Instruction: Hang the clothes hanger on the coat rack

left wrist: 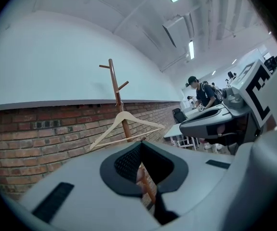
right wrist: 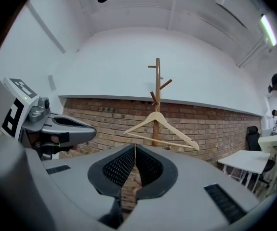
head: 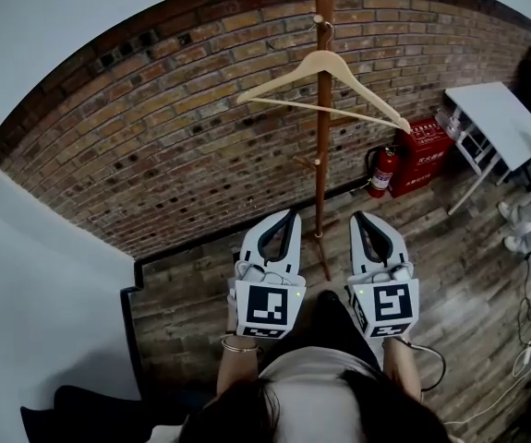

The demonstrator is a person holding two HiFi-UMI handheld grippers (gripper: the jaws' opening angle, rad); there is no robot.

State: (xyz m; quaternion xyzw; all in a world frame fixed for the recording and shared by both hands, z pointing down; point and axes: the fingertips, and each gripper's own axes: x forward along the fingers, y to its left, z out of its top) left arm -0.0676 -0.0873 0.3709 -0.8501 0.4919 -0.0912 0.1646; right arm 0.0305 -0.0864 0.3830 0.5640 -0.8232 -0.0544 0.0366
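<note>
The clothes hanger (head: 324, 60) hangs on the coat rack (head: 322, 173), upper centre of the head view. Lower down, the left claw (head: 292, 214) and right claw (head: 358, 217) are pressed together, empty, well apart from it.

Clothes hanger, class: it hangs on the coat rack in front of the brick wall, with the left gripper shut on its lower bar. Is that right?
Not quite. The clothes hanger does hang on the coat rack in front of the brick wall, but the left gripper is not shut on its lower bar. The left gripper view shows its fingers together on nothing, short of the hanger.
</note>
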